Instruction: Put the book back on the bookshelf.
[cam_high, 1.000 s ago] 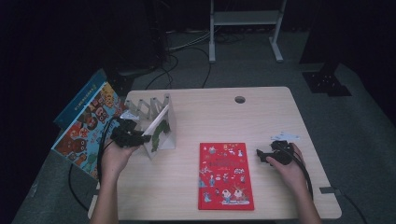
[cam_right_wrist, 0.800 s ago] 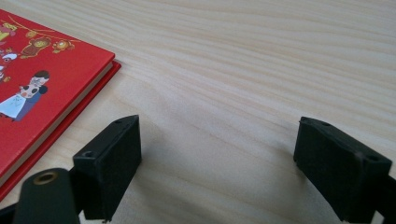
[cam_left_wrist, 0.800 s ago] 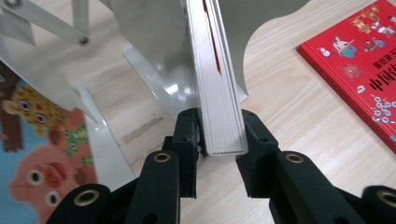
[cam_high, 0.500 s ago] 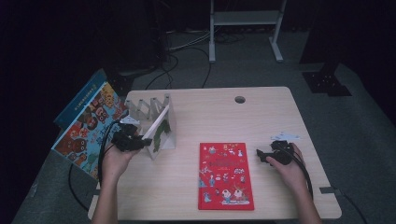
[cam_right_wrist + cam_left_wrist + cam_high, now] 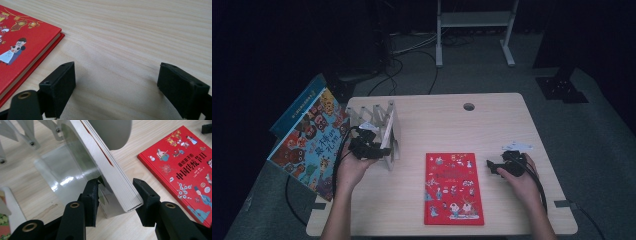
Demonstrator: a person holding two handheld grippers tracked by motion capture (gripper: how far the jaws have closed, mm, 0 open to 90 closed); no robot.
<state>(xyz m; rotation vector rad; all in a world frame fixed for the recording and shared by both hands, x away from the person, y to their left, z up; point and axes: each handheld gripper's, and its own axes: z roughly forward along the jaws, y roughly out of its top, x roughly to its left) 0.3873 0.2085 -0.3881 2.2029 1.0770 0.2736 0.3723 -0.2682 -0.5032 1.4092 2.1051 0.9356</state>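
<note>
Left gripper (image 5: 115,195) straddling the white book (image 5: 110,170) standing in the folding rack (image 5: 379,125).

Its jaws have just been opening, standing apart around the book's lower corner; the cover is going unseen. The book's long edge is leaning away. The red book (image 5: 453,187) is lying flat beside; the right gripper (image 5: 116,87) is resting open on the table (image 5: 492,125).

Rack (image 5: 384,131) with upright book (image 5: 112,180) stands left of centre; flat book (image 5: 453,187) lies lower centre on table (image 5: 492,125); leaning book (image 5: 309,142) at far left.
</note>
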